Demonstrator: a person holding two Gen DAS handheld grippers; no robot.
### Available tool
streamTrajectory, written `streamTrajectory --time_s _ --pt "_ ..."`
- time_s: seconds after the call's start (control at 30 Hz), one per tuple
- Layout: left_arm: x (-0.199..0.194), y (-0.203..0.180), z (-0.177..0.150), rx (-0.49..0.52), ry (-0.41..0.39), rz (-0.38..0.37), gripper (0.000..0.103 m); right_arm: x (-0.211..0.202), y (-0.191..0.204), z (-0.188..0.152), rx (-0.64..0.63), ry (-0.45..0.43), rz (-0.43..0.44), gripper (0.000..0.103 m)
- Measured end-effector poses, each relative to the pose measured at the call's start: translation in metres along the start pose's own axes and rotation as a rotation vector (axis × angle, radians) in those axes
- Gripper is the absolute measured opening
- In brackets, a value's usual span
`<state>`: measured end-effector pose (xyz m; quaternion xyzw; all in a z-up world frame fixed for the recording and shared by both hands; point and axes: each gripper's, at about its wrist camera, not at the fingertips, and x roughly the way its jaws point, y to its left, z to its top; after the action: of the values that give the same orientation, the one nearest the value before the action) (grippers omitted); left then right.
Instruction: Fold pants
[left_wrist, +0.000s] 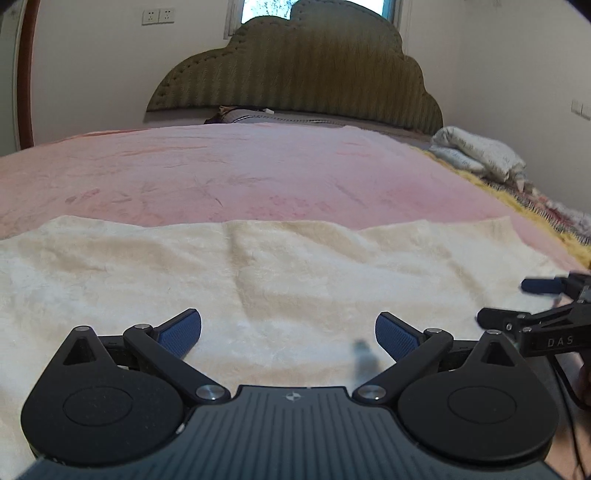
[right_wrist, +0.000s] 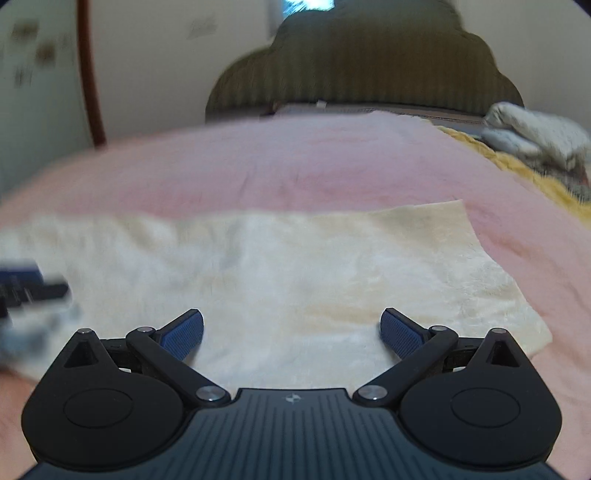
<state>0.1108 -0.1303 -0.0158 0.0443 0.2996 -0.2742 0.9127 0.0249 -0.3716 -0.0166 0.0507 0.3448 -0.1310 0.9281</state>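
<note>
Cream fleece pants (left_wrist: 258, 280) lie spread flat across the near part of a bed with a pink blanket (left_wrist: 240, 170). My left gripper (left_wrist: 288, 332) is open and empty, low over the pants near their front edge. The right gripper (left_wrist: 517, 302) shows at the right edge of the left wrist view, open. In the right wrist view, which is blurred, my right gripper (right_wrist: 291, 332) is open and empty over the right part of the pants (right_wrist: 332, 273), whose right edge ends on the pink blanket (right_wrist: 295, 166). The left gripper's fingers (right_wrist: 22, 280) show at the left edge.
An olive padded headboard (left_wrist: 314, 66) stands at the far end. A folded white quilt (left_wrist: 480, 151) lies at the far right on a yellow-edged cover (left_wrist: 517, 199). A dark pillow (left_wrist: 251, 116) lies by the headboard. A wooden frame (left_wrist: 24, 74) stands at the left.
</note>
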Motion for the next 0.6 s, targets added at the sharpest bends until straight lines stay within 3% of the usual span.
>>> streamTrajectory --time_s 0.07,0.2,0.3,0.37,0.47,0.53,0.6 --pt "0.001 -0.003 -0.003 0.023 0.014 0.01 0.102 -0.002 0.005 -0.005 -0.034 -0.019 -0.021 0.103" --pt "0.006 -0.006 -0.004 0.052 0.037 0.029 0.103 -0.008 -0.007 -0.008 0.03 0.01 -0.02 0.103" --pt "0.007 -0.006 -0.005 0.059 0.04 0.035 0.103 -0.021 -0.003 -0.007 0.037 -0.021 -0.077 0.103" --pt "0.008 -0.007 -0.005 0.062 0.042 0.037 0.103 -0.029 0.003 -0.004 0.02 -0.056 -0.041 0.103" --pt "0.008 -0.007 -0.005 0.062 0.043 0.037 0.103 -0.023 0.018 0.0 -0.016 -0.033 0.018 0.103" --pt "0.007 -0.006 -0.005 0.056 0.04 0.033 0.103 -0.011 0.029 -0.004 -0.072 0.006 -0.003 0.103" --pt "0.003 -0.005 -0.005 0.054 0.03 0.064 0.102 -0.01 0.031 -0.008 -0.05 -0.008 -0.006 0.103"
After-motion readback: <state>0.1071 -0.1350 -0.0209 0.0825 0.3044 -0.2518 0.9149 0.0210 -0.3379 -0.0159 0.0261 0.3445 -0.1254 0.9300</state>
